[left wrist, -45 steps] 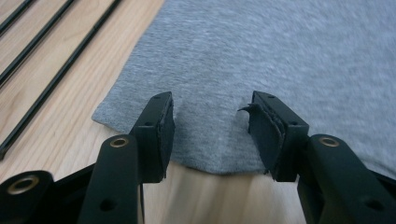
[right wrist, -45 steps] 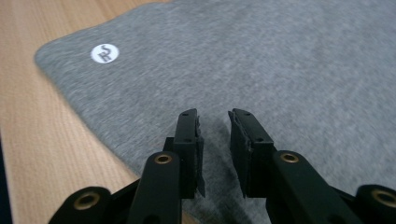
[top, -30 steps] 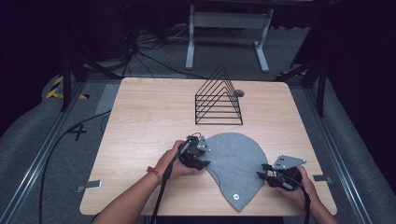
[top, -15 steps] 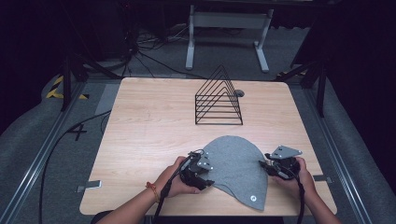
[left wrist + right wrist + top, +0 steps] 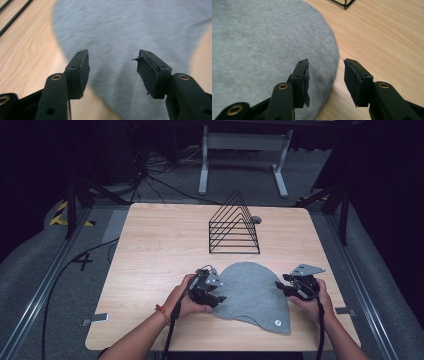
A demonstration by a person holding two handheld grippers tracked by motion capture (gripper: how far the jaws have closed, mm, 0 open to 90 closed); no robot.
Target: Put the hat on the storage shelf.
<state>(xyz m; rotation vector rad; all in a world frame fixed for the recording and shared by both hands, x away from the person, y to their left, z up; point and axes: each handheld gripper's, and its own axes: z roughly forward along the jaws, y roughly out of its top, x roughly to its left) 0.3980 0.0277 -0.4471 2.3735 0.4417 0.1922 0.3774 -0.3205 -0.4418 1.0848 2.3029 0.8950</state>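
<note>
Flat on the near half of the wooden table (image 5: pixel 150 250), just this side of the black wire rack (image 5: pixel 234 227): a grey beanie (image 5: pixel 252 295), flanked by both tools. Left gripper (image 5: pixel 214 295) at its left edge, jaws about half open and just been widening, cloth beneath them but nothing pinched. Right gripper (image 5: pixel 284 287) at the right edge, jaws likewise parted and just been opening, straddling the rim of the fabric without pressing it. For a clean pickup or smoothing: lower each tool until one pad slides under the hem, close only on the edge layers, keep both hands level, pull outward evenly to avoid bunching. Dome of the hat pointing away toward the rack; opening toward the near edge, skewed to the right corner with the small round tag (image 5: pixel 278 322). Long axis running from rack side down to that near-right corner.
</note>
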